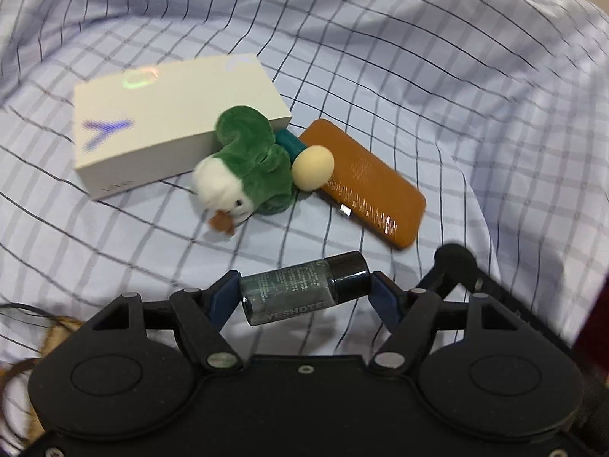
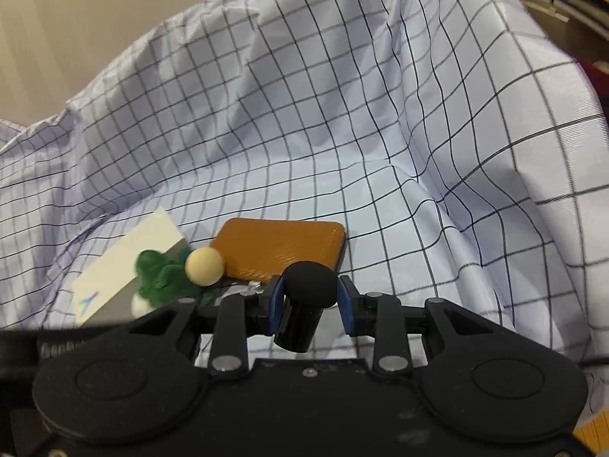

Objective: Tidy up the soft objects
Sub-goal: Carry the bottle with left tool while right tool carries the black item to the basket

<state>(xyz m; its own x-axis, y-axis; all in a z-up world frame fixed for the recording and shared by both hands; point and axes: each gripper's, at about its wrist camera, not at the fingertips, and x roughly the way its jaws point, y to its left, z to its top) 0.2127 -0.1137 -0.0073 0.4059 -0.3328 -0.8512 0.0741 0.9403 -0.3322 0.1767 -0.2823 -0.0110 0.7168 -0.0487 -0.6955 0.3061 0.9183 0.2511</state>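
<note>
My left gripper (image 1: pixel 306 291) is shut on a small dark green bottle (image 1: pixel 304 291) with a black cap, held sideways just above the checked cloth (image 1: pixel 418 76). Beyond it lie a green and white plush duck (image 1: pixel 247 163), a cream ball (image 1: pixel 313 167), a brown leather case (image 1: pixel 365 182) and a white box (image 1: pixel 171 118), all touching. My right gripper (image 2: pixel 310 295) is shut on a black microphone with a foam head (image 2: pixel 310 285). In the right wrist view the plush duck (image 2: pixel 160 274), ball (image 2: pixel 204 266), case (image 2: pixel 281 245) and box (image 2: pixel 129 262) lie just ahead to the left.
The pale blue checked cloth (image 2: pixel 342 114) is rumpled, rising in folds at the back. A teal object (image 1: pixel 291 143) is wedged behind the duck. Wooden furniture with clutter (image 2: pixel 563 0) shows at the far right. A basket edge and cables (image 1: pixel 34 346) sit at the lower left.
</note>
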